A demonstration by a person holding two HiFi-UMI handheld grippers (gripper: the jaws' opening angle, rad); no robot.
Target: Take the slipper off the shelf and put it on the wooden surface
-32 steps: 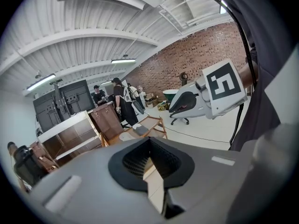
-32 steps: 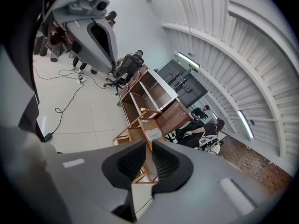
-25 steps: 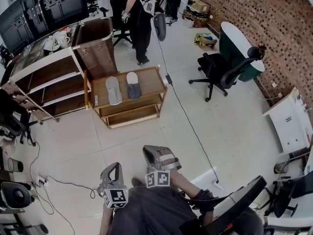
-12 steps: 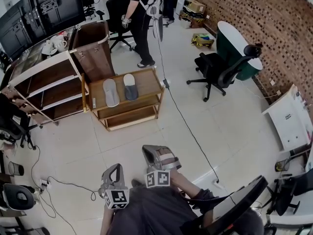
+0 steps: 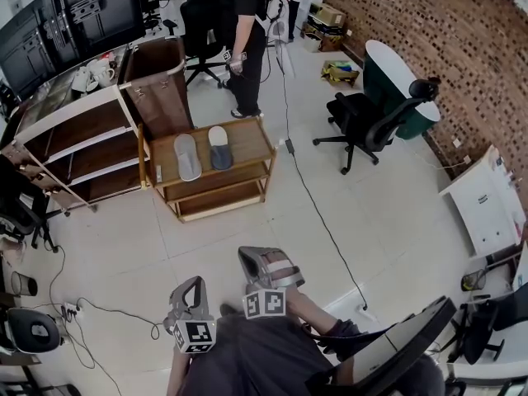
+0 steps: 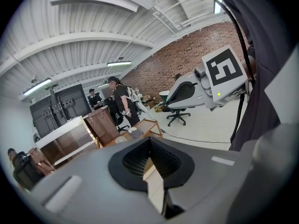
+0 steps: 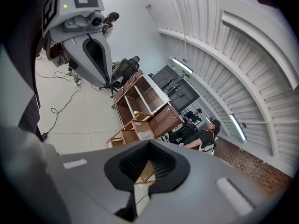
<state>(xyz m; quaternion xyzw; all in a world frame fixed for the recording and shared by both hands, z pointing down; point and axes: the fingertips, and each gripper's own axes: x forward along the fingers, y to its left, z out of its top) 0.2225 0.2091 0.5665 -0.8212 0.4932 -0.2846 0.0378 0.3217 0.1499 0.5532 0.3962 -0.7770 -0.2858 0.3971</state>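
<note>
Left claw [image 5: 191, 292] and right claw [image 5: 258, 261] are both closed and empty, well apart from the 2 slippers [image 5: 188, 155] on the wooden counter [image 5: 252, 143].

Matt wood cart [image 5: 252, 139] w/ pale cloth slipper [image 5: 188, 155], glossy tile floor [image 5: 371, 221].

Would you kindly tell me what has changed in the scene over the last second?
The right gripper is closing its jaws shut, with nothing between them. The person in black behind the wooden cart has turned and shifted stance. Nothing was picked up or let go. The light slipper and dark slipper lie side by side on the cart's top as before, and the left gripper stays low and shut.
</note>
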